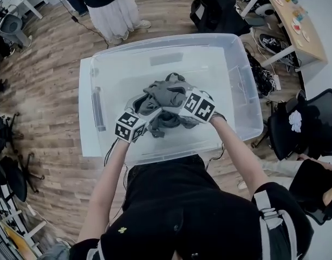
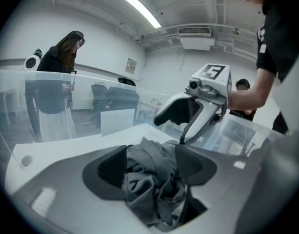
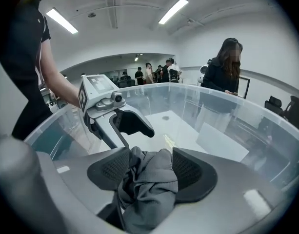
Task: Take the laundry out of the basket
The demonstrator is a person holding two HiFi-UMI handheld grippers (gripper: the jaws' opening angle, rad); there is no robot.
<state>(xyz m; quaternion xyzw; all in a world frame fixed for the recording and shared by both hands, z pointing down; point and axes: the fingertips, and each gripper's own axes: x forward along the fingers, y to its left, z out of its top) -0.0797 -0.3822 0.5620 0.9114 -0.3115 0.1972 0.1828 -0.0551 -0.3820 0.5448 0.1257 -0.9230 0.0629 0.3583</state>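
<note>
A heap of grey laundry [image 1: 167, 92] lies in the middle of a clear plastic bin [image 1: 171, 40]. Both grippers reach down into the bin from the near side. My left gripper [image 1: 149, 111] is at the heap's near left, and its jaws stand open with bunched grey cloth [image 2: 150, 179] between the pads [image 2: 112, 165]. My right gripper [image 1: 175, 105] is at the heap's near right, open too, with a fold of grey cloth [image 3: 147, 189] lying between its pads [image 3: 187, 168]. Each gripper shows in the other's view: the right one [image 2: 203, 106] and the left one [image 3: 115, 116].
The bin stands on a small white table [image 1: 84, 118] on a wood floor. A person in a white skirt [image 1: 114, 10] stands just beyond the bin. Black chairs [image 1: 306, 123] and a desk [image 1: 295, 20] are to the right, more chairs [image 1: 3, 145] to the left.
</note>
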